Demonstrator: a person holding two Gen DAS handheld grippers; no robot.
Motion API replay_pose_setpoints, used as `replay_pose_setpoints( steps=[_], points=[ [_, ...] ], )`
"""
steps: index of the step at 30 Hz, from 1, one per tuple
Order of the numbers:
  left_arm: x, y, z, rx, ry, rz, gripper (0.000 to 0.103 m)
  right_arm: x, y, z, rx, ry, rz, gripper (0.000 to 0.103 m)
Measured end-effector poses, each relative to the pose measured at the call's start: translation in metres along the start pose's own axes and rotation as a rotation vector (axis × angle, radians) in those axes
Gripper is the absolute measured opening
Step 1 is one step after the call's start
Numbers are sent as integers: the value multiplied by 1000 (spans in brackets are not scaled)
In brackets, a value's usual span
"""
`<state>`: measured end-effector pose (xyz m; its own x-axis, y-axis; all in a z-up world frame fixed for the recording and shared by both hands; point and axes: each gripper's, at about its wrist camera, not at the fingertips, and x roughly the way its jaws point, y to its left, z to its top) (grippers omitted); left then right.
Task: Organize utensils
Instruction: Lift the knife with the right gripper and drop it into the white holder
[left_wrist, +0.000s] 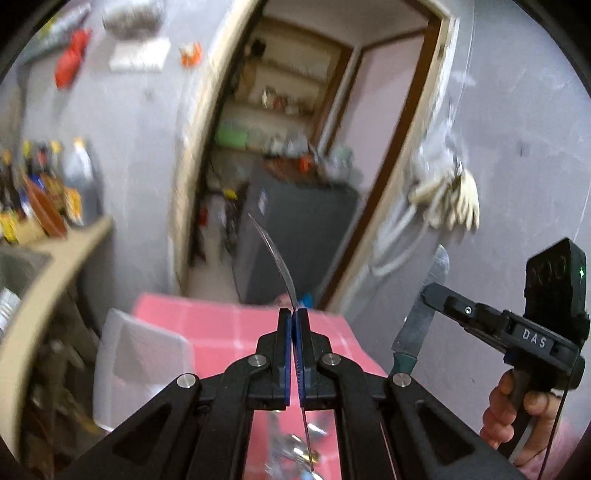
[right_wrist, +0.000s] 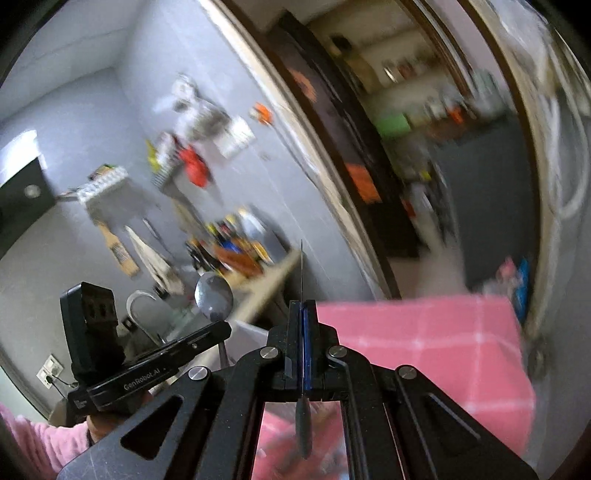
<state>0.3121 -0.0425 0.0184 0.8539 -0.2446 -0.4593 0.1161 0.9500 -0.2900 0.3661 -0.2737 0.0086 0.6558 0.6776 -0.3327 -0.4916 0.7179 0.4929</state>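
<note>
Gripping: left gripper (left_wrist: 294, 314) clamps spoon (left_wrist: 275, 260); right gripper (right_wrist: 303, 308) clamps knife (right_wrist: 301, 269), both upright.

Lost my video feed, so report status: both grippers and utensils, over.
Left hand-held gripper shut on spoon. Right hand-held gripper shut on knife. Both raised above pink cloth. Nothing blocking.

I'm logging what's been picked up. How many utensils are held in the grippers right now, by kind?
Spoon: 1, in the left gripper
Knife: 1, in the right gripper
Total: 2
</note>
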Motion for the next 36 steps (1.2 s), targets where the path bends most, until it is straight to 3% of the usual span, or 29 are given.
replay_pose_setpoints(
  steps=[5,10,17,28,30,32,35,36],
  points=[
    [-18,40,20,7,-111,41,3,35,50,15,-91,-116,92,1],
    [-13,84,4,-39,-182,80,3,90,80,5,-182,-126,110,1],
    [5,108,-22,-26,-157,124,3,136,93,-33,-274,-17,51,1],
    [10,117,-46,-3,-46,92,4,157,74,-64,-172,89,44,2],
    [8,116,-48,1,-27,84,7,157,73,-68,-167,98,43,2],
    [7,118,-50,-5,-17,75,18,157,73,-71,-163,106,45,2],
    [0,118,-52,-19,-20,71,19,150,76,-70,-159,94,39,12],
    [-3,118,-52,-21,-26,72,21,147,76,-68,-158,87,39,21]
  ],
)
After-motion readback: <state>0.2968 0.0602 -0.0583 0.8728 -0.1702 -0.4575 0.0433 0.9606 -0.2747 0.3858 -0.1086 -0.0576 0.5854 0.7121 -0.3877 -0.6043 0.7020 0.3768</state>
